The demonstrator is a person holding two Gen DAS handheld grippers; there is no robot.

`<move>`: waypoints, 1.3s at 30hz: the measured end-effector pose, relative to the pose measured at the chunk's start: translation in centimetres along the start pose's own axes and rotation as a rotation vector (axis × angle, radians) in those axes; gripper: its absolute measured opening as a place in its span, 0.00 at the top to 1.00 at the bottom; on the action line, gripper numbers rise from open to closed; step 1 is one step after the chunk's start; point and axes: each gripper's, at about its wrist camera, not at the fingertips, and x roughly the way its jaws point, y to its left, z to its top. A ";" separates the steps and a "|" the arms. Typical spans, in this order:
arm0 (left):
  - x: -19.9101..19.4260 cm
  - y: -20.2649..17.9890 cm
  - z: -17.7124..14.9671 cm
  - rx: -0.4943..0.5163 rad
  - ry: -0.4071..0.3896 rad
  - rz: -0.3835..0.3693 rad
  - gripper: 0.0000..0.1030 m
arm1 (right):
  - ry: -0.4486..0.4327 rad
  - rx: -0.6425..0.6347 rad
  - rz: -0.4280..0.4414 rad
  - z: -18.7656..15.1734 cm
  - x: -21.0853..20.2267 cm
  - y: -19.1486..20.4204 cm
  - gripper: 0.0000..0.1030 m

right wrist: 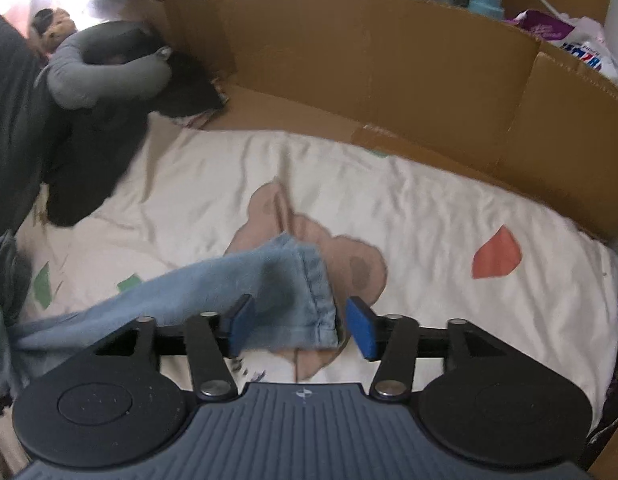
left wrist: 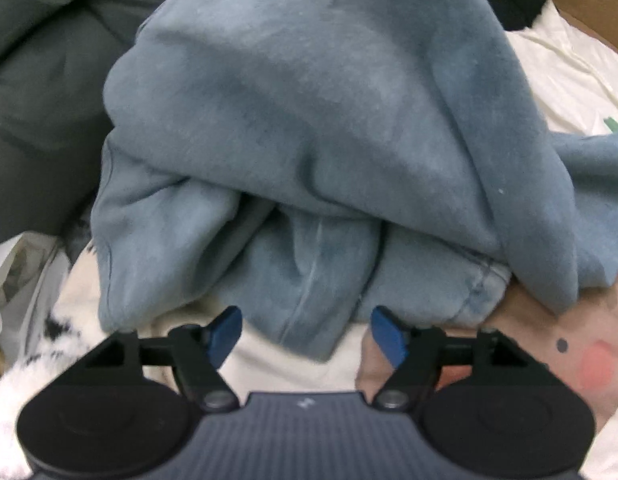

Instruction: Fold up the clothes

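A crumpled blue sweatshirt [left wrist: 309, 120] is heaped on the cream bed sheet [left wrist: 569, 72] and fills the left wrist view. My left gripper [left wrist: 309, 334] is open at its near edge. A hanging fold of the cloth dips between the blue pads [left wrist: 227, 334], and neither pad presses on it. In the right wrist view, the sweatshirt's sleeve [right wrist: 213, 284] stretches in from the left and its stitched cuff [right wrist: 313, 280] lies between the fingers of my right gripper [right wrist: 300, 326]. That gripper is open, with the right pad [right wrist: 361, 328] standing apart from the cuff.
The cream sheet with a bear print [right wrist: 429, 220] spreads ahead. A cardboard wall [right wrist: 389, 60] borders it at the back and right. Dark clothes [right wrist: 89, 152] and a grey neck pillow [right wrist: 109, 76] lie at the left. A dark green garment [left wrist: 41, 100] sits beside the sweatshirt.
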 end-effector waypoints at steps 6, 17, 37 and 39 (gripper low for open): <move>-0.1 0.6 0.1 -0.005 -0.030 -0.035 0.77 | 0.057 0.069 0.015 -3.2 -0.2 -0.7 0.37; -7.1 3.9 0.9 -0.070 -0.149 -0.041 0.92 | 0.130 0.111 0.101 -9.2 -0.4 2.0 0.37; -4.6 -5.5 -0.2 0.085 -0.115 -0.153 0.52 | 0.220 0.092 0.149 -12.4 1.9 4.8 0.37; -3.3 -6.0 0.1 0.076 -0.095 -0.141 0.50 | 0.225 0.083 0.153 -12.4 1.8 4.9 0.37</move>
